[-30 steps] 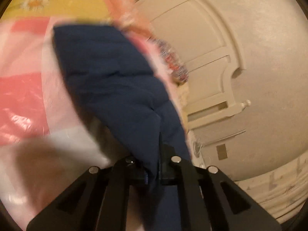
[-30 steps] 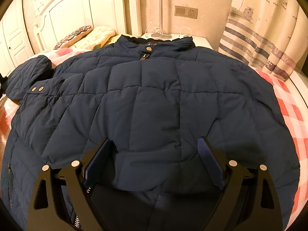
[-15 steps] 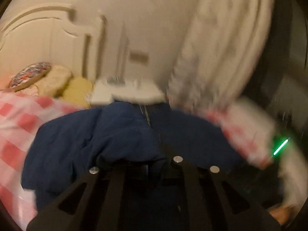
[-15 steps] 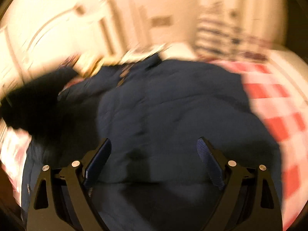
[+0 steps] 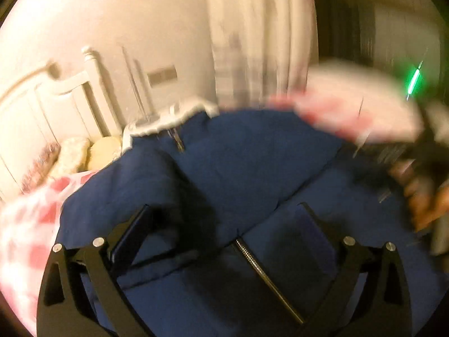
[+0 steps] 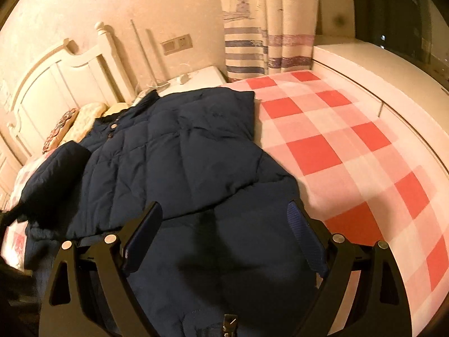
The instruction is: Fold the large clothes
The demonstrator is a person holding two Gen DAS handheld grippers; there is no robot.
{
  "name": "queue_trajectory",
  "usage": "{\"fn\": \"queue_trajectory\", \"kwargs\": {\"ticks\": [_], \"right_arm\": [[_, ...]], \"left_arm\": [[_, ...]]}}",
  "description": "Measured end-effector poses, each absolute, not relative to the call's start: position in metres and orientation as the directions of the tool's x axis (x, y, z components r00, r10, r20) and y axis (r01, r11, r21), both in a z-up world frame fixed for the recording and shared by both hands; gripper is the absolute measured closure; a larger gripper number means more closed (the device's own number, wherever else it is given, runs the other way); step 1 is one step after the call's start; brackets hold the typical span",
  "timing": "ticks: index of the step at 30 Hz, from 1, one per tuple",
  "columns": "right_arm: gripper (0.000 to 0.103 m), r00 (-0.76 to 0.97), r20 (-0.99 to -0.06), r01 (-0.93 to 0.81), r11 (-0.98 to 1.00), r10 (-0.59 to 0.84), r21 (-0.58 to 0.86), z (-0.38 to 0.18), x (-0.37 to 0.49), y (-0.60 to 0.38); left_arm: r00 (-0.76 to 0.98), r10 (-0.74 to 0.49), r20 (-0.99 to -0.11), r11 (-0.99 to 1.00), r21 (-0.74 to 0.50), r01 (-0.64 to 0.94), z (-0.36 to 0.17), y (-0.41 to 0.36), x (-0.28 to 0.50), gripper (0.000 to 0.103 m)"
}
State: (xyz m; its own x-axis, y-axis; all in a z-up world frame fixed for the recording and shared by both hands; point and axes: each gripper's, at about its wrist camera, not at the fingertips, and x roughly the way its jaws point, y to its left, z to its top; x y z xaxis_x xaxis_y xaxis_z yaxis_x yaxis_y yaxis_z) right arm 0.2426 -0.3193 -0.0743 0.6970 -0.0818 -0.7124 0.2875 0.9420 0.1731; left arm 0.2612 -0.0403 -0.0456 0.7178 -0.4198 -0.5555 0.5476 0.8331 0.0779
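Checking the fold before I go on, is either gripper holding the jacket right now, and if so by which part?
Nothing is held. The left gripper and right gripper both stand open above the navy puffer jacket.

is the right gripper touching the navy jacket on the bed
Cannot tell. In the right wrist view the right gripper is open over the navy jacket, but neither finger plainly presses the fabric or clears it.
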Motion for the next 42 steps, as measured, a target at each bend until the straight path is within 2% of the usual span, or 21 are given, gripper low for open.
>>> {"fn": "queue_trajectory", "kwargs": {"ticks": [1, 3, 5, 7, 8, 10, 12, 15, 17, 21, 22, 23, 25, 27, 28, 32, 34, 35, 37, 40, 42], "right_arm": [[0.017, 0.707, -0.703, 0.265, 0.949, -0.071, 0.172, -0.072, 0.244, -0.316], [0.017, 0.736, -0.676, 0.199, 0.967, -0.041, 0.159, -0.062, 0.245, -0.298], [0.017, 0.756, -0.655, 0.109, 0.985, 0.005, 0.134, -0.053, 0.25, -0.269], [0.017, 0.767, -0.637, -0.029, 0.996, 0.074, 0.081, -0.045, 0.258, -0.223], [0.017, 0.766, -0.634, -0.101, 0.994, 0.107, 0.046, -0.043, 0.262, -0.198], [0.017, 0.757, -0.635, -0.219, 0.975, 0.154, -0.025, -0.04, 0.27, -0.154], [0.017, 0.753, -0.63, -0.318, 0.943, 0.19, -0.095, -0.039, 0.277, -0.111], [0.017, 0.747, -0.638, -0.411, 0.885, 0.188, -0.22, -0.042, 0.291, -0.059], [0.017, 0.731, -0.667, -0.447, 0.84, 0.146, -0.306, -0.054, 0.307, -0.028], [0.017, 0.702, -0.707, -0.49, 0.782, 0.091, -0.386, -0.079, 0.331, 0.001], [0.02, 0.702, -0.705, -0.491, 0.784, 0.099, -0.379, -0.08, 0.333, 0.003], [0.028, 0.698, -0.705, -0.491, 0.801, 0.127, -0.342, -0.078, 0.336, 0.002], [0.058, 0.663, -0.707, -0.503, 0.846, 0.248, -0.175, -0.063, 0.342, -0.013], [0.071, 0.683, -0.649, -0.458, 0.889, 0.335, -0.022, -0.043, 0.339, -0.041], [0.072, 0.701, -0.615, -0.416, 0.907, 0.36, 0.057, -0.034, 0.337, -0.062], [0.072, 0.766, -0.478, -0.214, 0.872, 0.43, 0.441, -0.025, 0.328, -0.167], [0.068, 0.786, -0.47, -0.074, 0.817, 0.401, 0.572, -0.04, 0.323, -0.224], [0.063, 0.775, -0.507, -0.009, 0.808, 0.378, 0.589, -0.051, 0.322, -0.244], [0.026, 0.737, -0.575, 0.103, 0.782, 0.355, 0.615, -0.074, 0.321, -0.27], [0.024, 0.724, -0.53, 0.126, 0.672, 0.441, 0.73, -0.108, 0.313, -0.295], [0.026, 0.737, -0.511, 0.108, 0.67, 0.442, 0.735, -0.11, 0.31, -0.296]], "left_arm": [[0.752, -0.443, -0.488, 0.864, -0.01, 0.503, -0.032, -0.005, 0.257, 0.003], [0.81, -0.403, -0.427, 0.915, -0.177, 0.362, -0.023, 0.053, 0.269, 0.003], [0.845, -0.325, -0.425, 0.917, -0.36, 0.171, -0.031, 0.111, 0.28, 0.004], [0.834, -0.284, -0.473, 0.866, -0.499, 0.011, -0.05, 0.153, 0.295, 0.016], [0.824, -0.225, -0.521, 0.852, -0.515, -0.092, -0.062, 0.169, 0.299, 0.025], [0.811, -0.118, -0.573, 0.843, -0.489, -0.223, -0.079, 0.185, 0.302, 0.028], [0.806, -0.069, -0.588, 0.838, -0.472, -0.272, -0.091, 0.193, 0.3, 0.032], [0.797, -0.037, -0.602, 0.837, -0.455, -0.304, -0.104, 0.192, 0.305, 0.032], [0.813, -0.044, -0.58, 0.831, -0.474, -0.293, -0.106, 0.196, 0.304, 0.032], [0.806, -0.063, -0.588, 0.833, -0.476, -0.282, -0.107, 0.203, 0.3, 0.027], [0.802, -0.062, -0.594, 0.832, -0.475, -0.287, -0.11, 0.196, 0.311, 0.026], [0.8, -0.066, -0.596, 0.829, -0.479, -0.288, -0.112, 0.196, 0.313, 0.023], [0.8, -0.065, -0.596, 0.824, -0.484, -0.294, -0.112, 0.196, 0.312, 0.02], [0.807, -0.062, -0.587, 0.822, -0.489, -0.293, -0.111, 0.196, 0.311, 0.016], [0.809, -0.059, -0.584, 0.823, -0.488, -0.292, -0.111, 0.196, 0.31, 0.015], [0.817, -0.053, -0.574, 0.83, -0.48, -0.284, -0.108, 0.193, 0.308, 0.011], [0.818, -0.052, -0.573, 0.835, -0.474, -0.279, -0.107, 0.191, 0.309, 0.01], [0.818, -0.053, -0.573, 0.839, -0.47, -0.275, -0.106, 0.19, 0.31, 0.009], [0.818, -0.058, -0.572, 0.847, -0.462, -0.263, -0.105, 0.187, 0.311, 0.008], [0.829, -0.054, -0.556, 0.858, -0.45, -0.247, -0.1, 0.183, 0.31, 0.008], [0.836, -0.037, -0.547, 0.873, -0.425, -0.24, -0.095, 0.178, 0.308, 0.008]]}}
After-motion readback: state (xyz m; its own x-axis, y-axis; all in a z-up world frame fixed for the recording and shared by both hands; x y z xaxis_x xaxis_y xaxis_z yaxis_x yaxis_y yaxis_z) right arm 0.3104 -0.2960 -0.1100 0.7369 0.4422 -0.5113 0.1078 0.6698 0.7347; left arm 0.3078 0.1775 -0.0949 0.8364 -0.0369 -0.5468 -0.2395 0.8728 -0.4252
